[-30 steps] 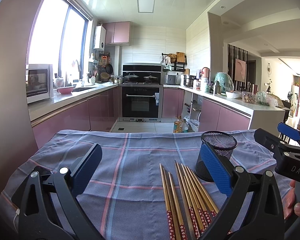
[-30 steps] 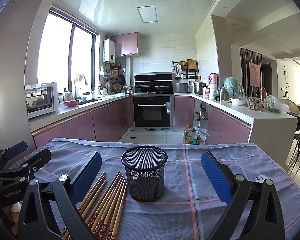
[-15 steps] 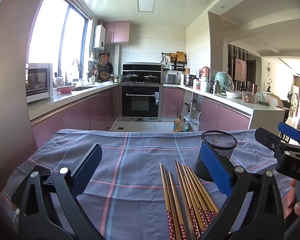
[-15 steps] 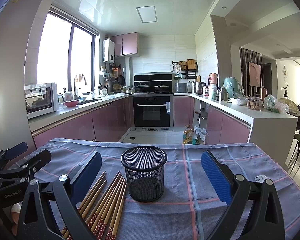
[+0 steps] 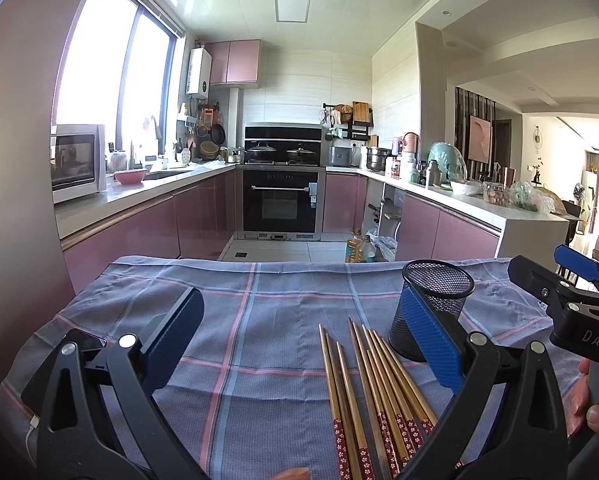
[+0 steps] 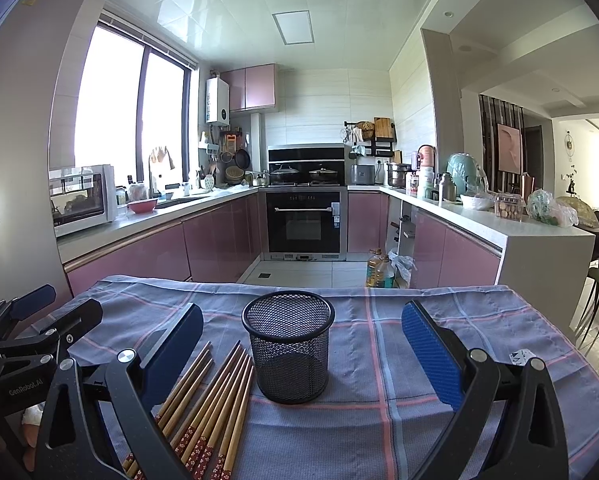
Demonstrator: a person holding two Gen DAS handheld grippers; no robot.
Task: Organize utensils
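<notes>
Black mesh holder (image 5: 435,308) stands upright past the blue pad of your left gripper (image 5: 299,344), whose jaws are wide apart over the checked cloth on the worktop (image 5: 259,312), with the wooden chopsticks (image 5: 371,384) lying loose just beside the holder; pinch several at once and some may slip free. From your right gripper (image 6: 299,352), also spread apart and empty, the holder looks light, so a careless nudge could tip it.
</notes>
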